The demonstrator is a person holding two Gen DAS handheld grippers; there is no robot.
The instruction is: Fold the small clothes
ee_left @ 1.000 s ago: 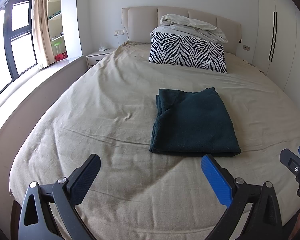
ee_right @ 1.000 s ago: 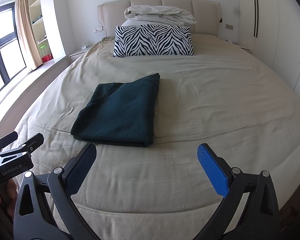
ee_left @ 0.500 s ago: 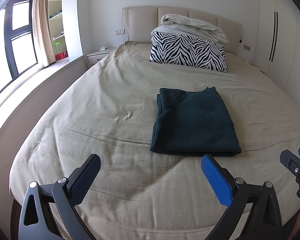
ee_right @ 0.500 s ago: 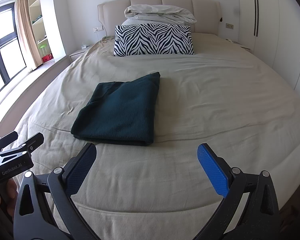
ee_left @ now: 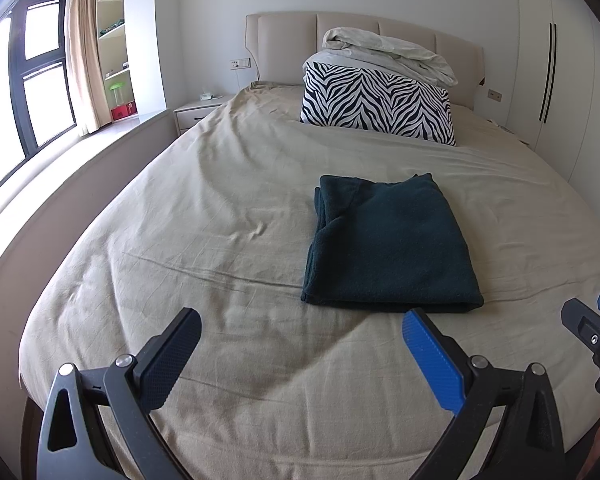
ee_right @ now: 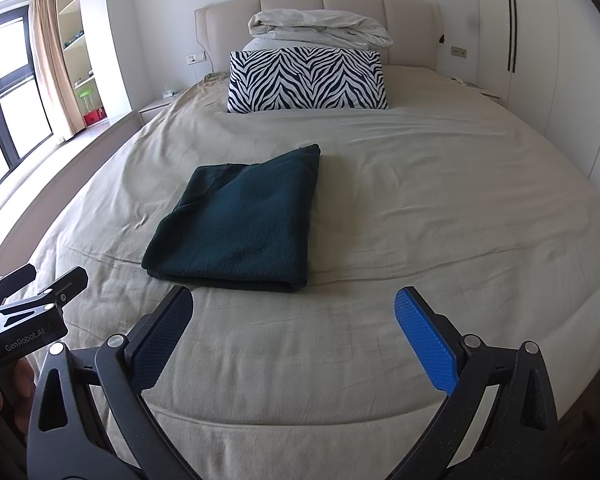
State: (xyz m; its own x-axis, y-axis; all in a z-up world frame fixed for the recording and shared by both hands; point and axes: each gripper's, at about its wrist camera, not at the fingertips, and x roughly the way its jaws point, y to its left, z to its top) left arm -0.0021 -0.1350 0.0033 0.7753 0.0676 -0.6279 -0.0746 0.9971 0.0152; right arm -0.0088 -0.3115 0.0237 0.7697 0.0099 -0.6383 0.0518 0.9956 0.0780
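A dark teal garment [ee_left: 388, 244] lies folded into a flat rectangle on the beige bed sheet [ee_left: 220, 208]; the right wrist view has it [ee_right: 240, 220] left of centre. My left gripper [ee_left: 300, 320] hovers open over the foot of the bed, short of the garment's near edge, nothing between its fingers. My right gripper [ee_right: 294, 300] is open too, just below the garment's near right corner and apart from it. Each gripper shows at the edge of the other's view: the right one [ee_left: 592, 320] and the left one [ee_right: 32, 280].
A zebra-striped pillow [ee_left: 376, 104] and a rolled pale duvet [ee_left: 388, 52] sit against the padded headboard [ee_right: 320, 8]. A nightstand [ee_left: 200, 110], shelves and a window are on the left, white wardrobes [ee_right: 540, 60] on the right. A low bed-frame edge runs along the left side.
Both grippers have drifted very slightly; the garment sits marginally higher in the right wrist view. Nothing was taken hold of or let go.
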